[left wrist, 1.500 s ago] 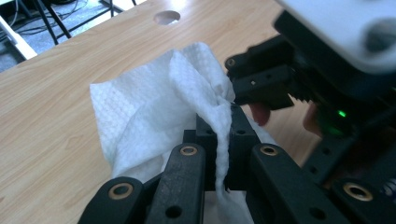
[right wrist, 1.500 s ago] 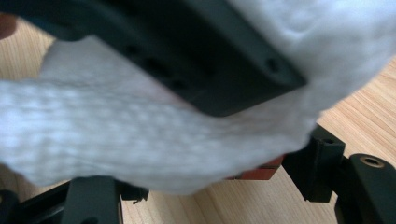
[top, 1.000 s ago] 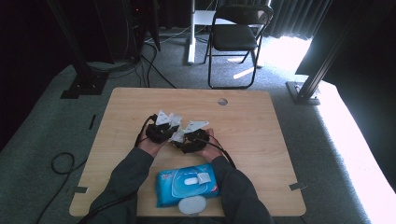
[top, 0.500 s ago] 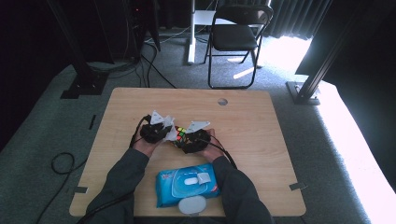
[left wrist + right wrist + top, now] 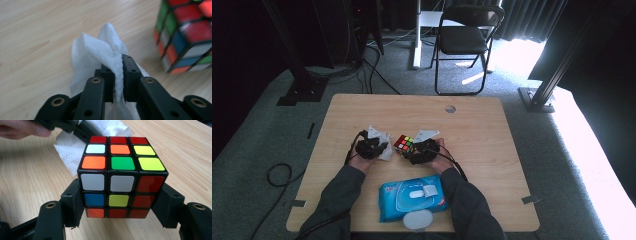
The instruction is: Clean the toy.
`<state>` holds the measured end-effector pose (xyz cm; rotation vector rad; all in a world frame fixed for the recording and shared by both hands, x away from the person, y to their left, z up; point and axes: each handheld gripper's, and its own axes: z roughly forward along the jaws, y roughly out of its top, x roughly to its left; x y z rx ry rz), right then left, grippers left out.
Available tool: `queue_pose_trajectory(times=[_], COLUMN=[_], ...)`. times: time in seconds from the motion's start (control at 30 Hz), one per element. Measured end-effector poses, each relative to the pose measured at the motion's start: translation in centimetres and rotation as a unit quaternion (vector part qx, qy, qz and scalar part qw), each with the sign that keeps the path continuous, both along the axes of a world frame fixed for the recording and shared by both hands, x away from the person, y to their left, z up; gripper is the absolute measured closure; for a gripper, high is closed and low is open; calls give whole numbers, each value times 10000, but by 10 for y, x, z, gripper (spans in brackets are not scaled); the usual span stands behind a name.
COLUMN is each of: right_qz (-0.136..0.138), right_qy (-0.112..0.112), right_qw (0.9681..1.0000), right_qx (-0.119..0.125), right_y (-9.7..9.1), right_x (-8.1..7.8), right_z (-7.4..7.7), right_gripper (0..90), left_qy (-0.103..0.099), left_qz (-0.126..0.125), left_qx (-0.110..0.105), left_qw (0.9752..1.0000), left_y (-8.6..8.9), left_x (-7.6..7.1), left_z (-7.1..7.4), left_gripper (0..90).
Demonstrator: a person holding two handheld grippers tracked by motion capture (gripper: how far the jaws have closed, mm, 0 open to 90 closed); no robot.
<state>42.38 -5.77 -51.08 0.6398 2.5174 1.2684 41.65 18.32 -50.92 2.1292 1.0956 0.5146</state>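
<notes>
While right gripper [image 5: 120, 212] clamps cube [image 5: 120, 177], left gripper [image 5: 118, 77] pinches wipe [image 5: 95, 52].

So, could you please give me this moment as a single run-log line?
left gripper: jaws just eased, wet wipe between them | right gripper: shut on Rubik's cube | wipes pack: near table edge

Cube [image 5: 403, 143] right of wipe [image 5: 384, 151], wipes pack [image 5: 412, 198] nearer the person, on table [image 5: 492, 150]
</notes>
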Motion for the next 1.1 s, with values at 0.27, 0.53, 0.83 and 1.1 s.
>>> queue_pose_trajectory(times=[0.27,0.53,0.83,1.1], right_qz=[-14,22,77,155], right_qy=[34,30,27,33], right_qw=[10000,10000,10000,9999], right_qx=[-8,-21,0,5], right_y=[-1,1,1,4], right_x=[0,0,-1,-2], right_z=[-1,-2,-1,1], right_gripper=[342,341,342,341], left_qy=[272,468,309,-66], left_qz=[270,318,-10,-491], left_qx=[244,208,245,-24], left_qw=[9990,9982,9992,9988], left_y=[13,18,14,3], left_x=[-4,-6,-9,-14], left_z=[-15,-21,-13,9], left_gripper=[599,642,876,876])
